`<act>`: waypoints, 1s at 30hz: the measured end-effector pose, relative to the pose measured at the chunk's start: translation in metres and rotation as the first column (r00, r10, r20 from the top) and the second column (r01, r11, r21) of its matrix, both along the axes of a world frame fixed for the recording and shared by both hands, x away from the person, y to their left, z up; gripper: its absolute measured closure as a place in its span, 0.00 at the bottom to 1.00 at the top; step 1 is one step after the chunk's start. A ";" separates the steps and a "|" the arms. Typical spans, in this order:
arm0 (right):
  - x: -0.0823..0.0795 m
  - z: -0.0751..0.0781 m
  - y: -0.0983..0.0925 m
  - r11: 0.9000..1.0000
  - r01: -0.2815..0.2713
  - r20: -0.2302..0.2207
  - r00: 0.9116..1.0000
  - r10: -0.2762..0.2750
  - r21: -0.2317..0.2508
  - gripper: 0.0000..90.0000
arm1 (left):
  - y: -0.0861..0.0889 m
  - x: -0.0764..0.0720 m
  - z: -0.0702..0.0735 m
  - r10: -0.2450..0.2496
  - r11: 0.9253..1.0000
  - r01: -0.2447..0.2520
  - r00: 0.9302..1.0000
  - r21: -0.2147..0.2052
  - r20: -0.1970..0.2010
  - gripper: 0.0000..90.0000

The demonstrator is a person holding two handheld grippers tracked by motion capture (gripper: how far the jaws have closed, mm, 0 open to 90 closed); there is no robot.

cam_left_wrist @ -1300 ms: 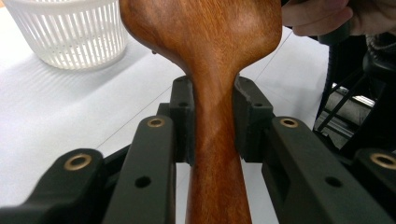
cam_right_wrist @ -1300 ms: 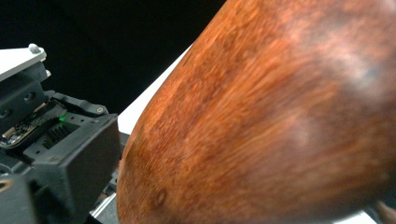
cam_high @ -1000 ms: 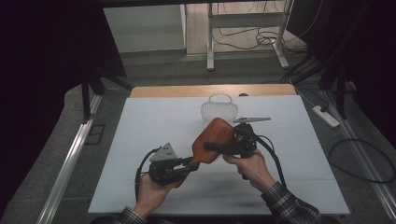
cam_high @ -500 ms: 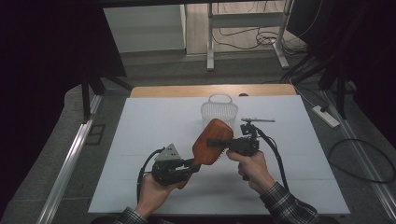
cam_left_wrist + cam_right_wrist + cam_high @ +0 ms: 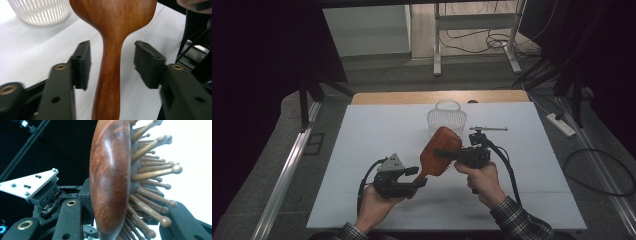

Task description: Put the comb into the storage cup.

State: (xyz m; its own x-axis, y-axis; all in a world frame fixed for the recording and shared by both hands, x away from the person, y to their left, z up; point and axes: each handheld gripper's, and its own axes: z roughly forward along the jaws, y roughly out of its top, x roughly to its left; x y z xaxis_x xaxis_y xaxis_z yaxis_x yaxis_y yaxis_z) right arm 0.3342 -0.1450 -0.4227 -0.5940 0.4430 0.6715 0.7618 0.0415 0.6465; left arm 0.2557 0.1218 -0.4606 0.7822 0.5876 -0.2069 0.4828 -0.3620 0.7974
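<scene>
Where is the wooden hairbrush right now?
In the high view the wooden hairbrush is up off the white table, just in front of the white basket; the right gripper clamps its head while its handle lies between the left gripper's parted jaws.

the white ribbed plastic basket stands just beyond the brown wooden paddle hairbrush, blocking passage behind it; the pale white table lies open to the left and along the near edge.
</scene>
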 end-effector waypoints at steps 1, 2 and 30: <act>0.000 0.001 0.000 1.000 -0.003 0.008 1.000 0.003 -0.008 0.60 | 0.000 0.000 -0.001 -0.003 1.000 0.003 1.000 0.007 0.003 0.49; 0.000 0.002 -0.001 1.000 0.002 0.019 1.000 -0.001 -0.014 0.60 | 0.001 0.000 -0.001 -0.011 1.000 0.011 1.000 0.011 0.000 0.45; 0.007 0.017 -0.022 0.993 0.102 0.118 0.989 -0.094 -0.065 0.60 | 0.021 -0.001 -0.015 -0.065 0.998 0.065 0.997 -0.014 -0.048 0.02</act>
State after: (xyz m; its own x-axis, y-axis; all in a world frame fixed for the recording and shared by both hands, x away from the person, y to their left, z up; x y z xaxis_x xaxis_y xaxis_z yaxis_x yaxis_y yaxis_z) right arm 0.3410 -0.1672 -0.4057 -0.6166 0.5465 0.5668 0.6858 0.0192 0.7276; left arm 0.2542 0.1429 -0.4761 0.8075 0.5330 -0.2525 0.4968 -0.3838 0.7784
